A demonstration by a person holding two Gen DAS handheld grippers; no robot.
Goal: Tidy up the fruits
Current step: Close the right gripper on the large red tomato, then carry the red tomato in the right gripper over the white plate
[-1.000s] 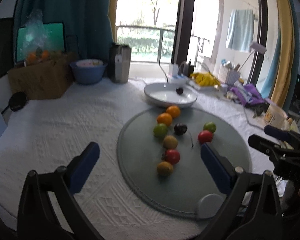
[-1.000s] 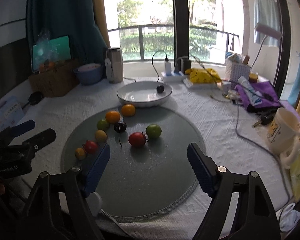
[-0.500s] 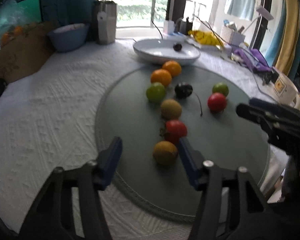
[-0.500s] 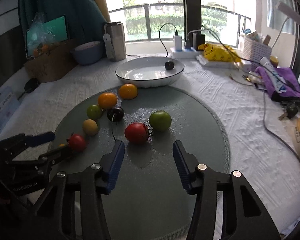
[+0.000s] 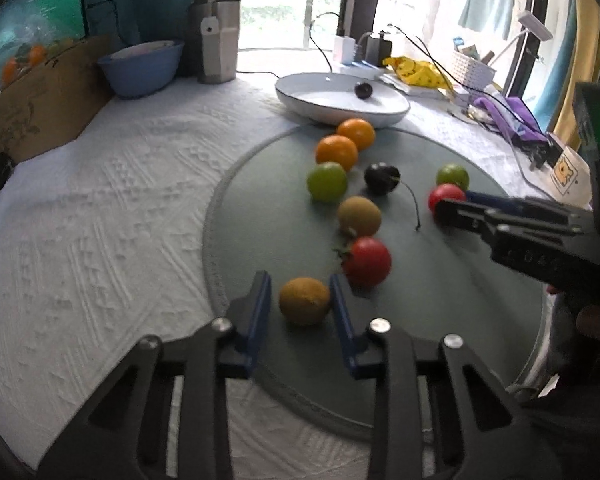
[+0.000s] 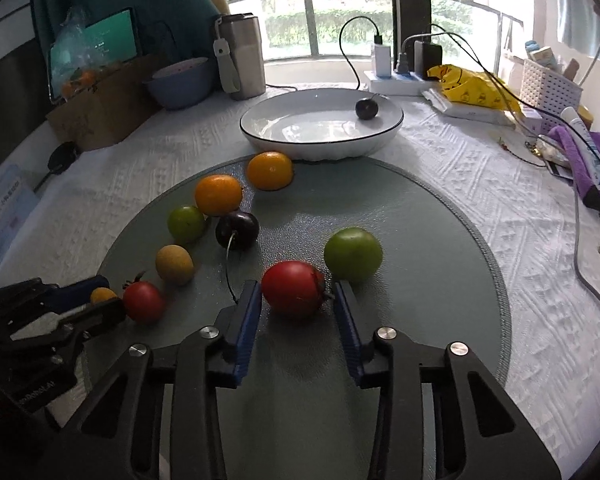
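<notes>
Task barely begun: one cherry point(image 6: 367, 109) lies in the white bowl point(image 6: 320, 148) (eight fruits remain on the mat point(image 6: 440, 280) beside it), while the left gripper point(image 5: 298, 304) brackets a yellow fruit point(image 5: 305, 301) and the right gripper point(image 6: 295, 300) a red tomato point(image 6: 293, 289), fingers unclenched.

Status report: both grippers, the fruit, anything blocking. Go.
Left gripper open, straddling yellow-brown fruit. Right gripper open around red tomato. Green fruit crowds its right finger. One cherry in white plate.
</notes>
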